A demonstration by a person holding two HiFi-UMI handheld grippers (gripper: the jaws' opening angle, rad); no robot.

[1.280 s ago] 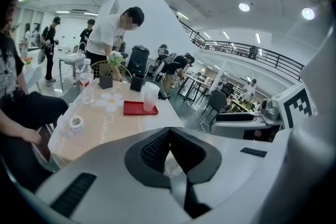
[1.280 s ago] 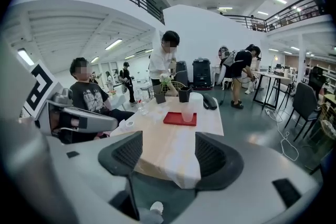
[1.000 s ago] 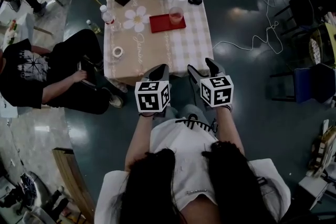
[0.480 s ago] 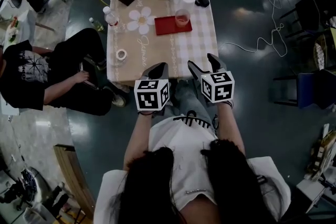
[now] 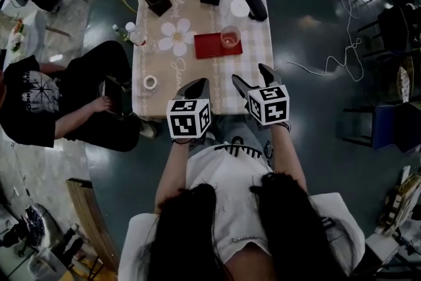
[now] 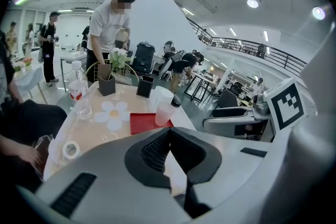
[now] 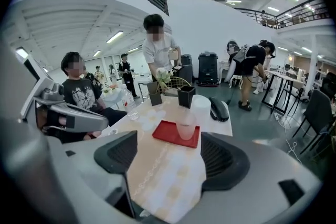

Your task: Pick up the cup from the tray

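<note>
Head view: a tape roll [image 5: 150, 82] lies near the left edge of the table [image 5: 253, 62]. The left gripper [image 5: 197, 83] hovers over the near edge, jaws closed tip to tip, holding nothing. Further back, the red tray [image 5: 209, 47] bears the clear cup [image 5: 230, 36] at its right end — upright, untouched. The right gripper [image 5: 250, 74] is empty, its jaws wide and opening.

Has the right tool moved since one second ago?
Yes. The right tool is now closer to the red tray, further over the table, its jaws opening, nothing between them.
</note>
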